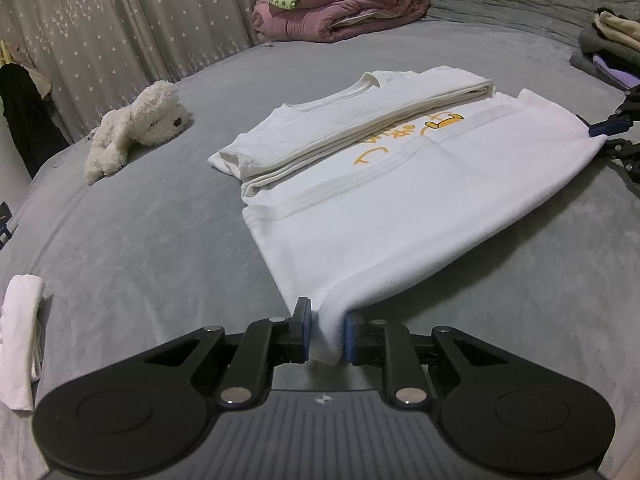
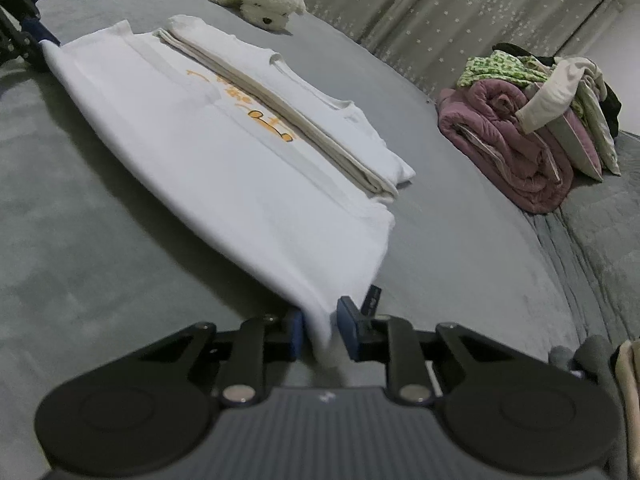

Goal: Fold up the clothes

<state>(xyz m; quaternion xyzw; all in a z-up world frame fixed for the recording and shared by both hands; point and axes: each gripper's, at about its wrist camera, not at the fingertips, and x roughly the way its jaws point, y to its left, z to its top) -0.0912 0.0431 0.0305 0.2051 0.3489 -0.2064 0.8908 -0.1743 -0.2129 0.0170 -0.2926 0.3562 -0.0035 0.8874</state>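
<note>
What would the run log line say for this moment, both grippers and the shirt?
step: mid-fold | left gripper: shut on white T-shirt corner | right gripper: shut on opposite corner | edge lifted off bed

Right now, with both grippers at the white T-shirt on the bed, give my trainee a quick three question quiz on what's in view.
1. True or false: the left gripper is clamped on a corner of the white T-shirt.
2. What colour is the print on the shirt?
3. The plush toy lies: A) on the shirt, B) on the grey bed cover apart from the shirt, C) on the mauve quilt.

Key: 1 true. 2 orange. 3 B.
</note>
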